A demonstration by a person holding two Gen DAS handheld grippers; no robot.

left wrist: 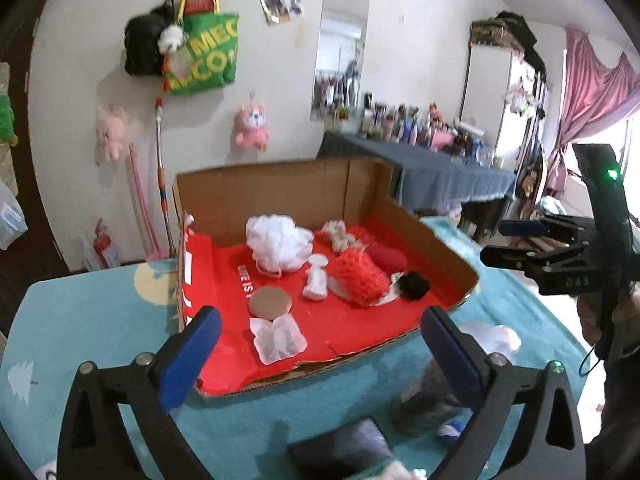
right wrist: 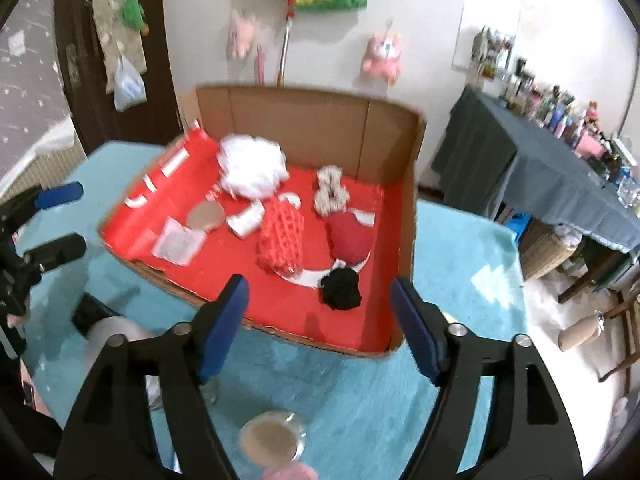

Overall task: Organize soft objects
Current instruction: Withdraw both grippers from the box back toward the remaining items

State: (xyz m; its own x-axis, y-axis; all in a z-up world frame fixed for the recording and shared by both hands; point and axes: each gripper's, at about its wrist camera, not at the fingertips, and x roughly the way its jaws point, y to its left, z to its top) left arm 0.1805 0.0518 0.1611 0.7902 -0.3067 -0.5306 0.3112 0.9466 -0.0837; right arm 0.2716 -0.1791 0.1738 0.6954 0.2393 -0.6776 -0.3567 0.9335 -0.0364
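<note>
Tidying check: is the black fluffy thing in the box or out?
In: the black fluffy thing lies on the box's red lining, near its corner.

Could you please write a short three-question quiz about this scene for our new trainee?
1. True or false: the black pom-pom lies inside the cardboard box.
2. Which thing sits nearest the back wall of the box? A) the white mesh puff B) the round tan pad C) the flat white tissue
3. Fill in the missing word: both the left gripper and the right gripper have their jaws ____, with nothing between them.

Key:
1. True.
2. A.
3. Open.
</note>
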